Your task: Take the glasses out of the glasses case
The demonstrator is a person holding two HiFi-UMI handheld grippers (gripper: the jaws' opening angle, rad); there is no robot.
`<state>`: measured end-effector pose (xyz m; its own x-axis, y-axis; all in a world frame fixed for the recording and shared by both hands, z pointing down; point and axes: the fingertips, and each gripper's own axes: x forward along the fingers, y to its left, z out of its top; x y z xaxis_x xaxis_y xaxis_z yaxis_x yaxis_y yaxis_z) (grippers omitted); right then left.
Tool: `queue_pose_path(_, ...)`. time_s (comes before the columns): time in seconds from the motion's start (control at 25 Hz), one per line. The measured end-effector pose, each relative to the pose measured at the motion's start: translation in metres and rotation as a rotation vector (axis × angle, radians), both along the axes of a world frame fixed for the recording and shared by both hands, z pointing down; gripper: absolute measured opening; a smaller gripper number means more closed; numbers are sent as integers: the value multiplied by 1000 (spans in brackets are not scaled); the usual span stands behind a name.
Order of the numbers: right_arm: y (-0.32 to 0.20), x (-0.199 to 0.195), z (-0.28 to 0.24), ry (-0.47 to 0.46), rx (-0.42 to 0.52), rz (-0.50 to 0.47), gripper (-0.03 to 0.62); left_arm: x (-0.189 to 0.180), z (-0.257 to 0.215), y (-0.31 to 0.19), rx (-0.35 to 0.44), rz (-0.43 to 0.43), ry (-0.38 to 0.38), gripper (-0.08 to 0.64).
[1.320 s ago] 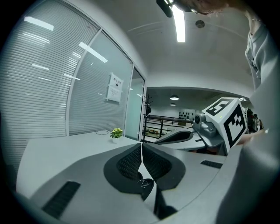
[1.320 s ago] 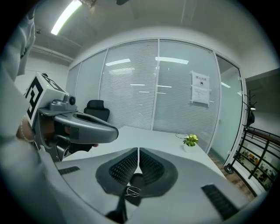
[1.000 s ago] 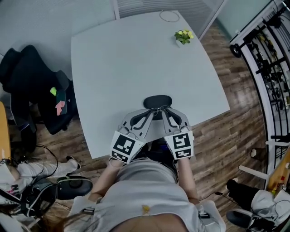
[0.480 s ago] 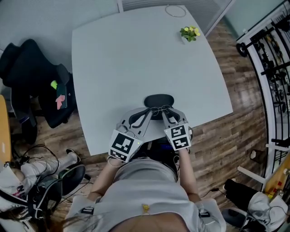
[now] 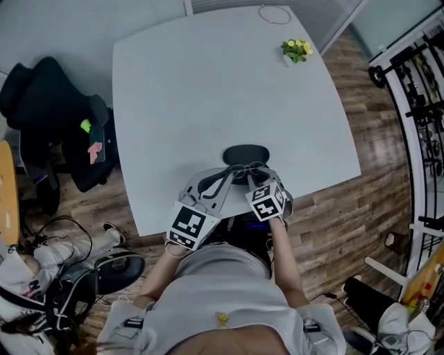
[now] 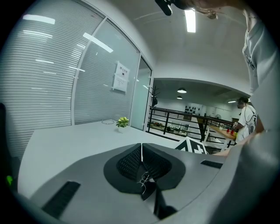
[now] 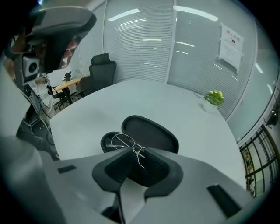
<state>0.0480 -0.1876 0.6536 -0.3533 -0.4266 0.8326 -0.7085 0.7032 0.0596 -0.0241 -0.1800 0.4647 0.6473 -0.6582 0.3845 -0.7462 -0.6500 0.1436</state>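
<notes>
A black glasses case (image 5: pixel 245 153) lies open near the front edge of the pale table (image 5: pixel 208 90). In the right gripper view its lid (image 7: pixel 151 131) and its tray (image 7: pixel 108 141) both show. Thin wire-frame glasses (image 5: pixel 247 168) hang just in front of the case, above its near rim. My right gripper (image 5: pixel 251 174) is shut on the glasses (image 7: pixel 124 141) at one end of the frame. My left gripper (image 5: pixel 232 172) meets them from the left, jaws pressed together (image 6: pixel 141 151), with a bit of wire (image 6: pixel 144 179) caught low between the pads.
A small potted plant (image 5: pixel 295 50) and a thin ring (image 5: pixel 275 14) sit at the table's far right corner. A black office chair (image 5: pixel 52 132) stands left of the table. A metal railing (image 5: pixel 416 76) runs along the right. The person's body is close behind both grippers.
My right gripper has rolled, its marker cube now tilted, and shifted slightly left toward the left gripper. The glasses stay held at the case's near rim. The left gripper barely moved.
</notes>
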Motion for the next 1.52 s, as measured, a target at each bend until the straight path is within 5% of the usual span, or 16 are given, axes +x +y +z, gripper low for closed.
queue_pose_path(0.44,-3,0,37,82,-69,-33,87,-11,5,0,-12,-32,-20,31)
queue_pose_path(0.72,-6,-1,44,161,-39,-80,31,-19,6,-3,-17,-51,-16,31)
queue_pose_path(1.52,-16,6,0,76,37,7,28,-6,6,-2,-13,-11,-17,31)
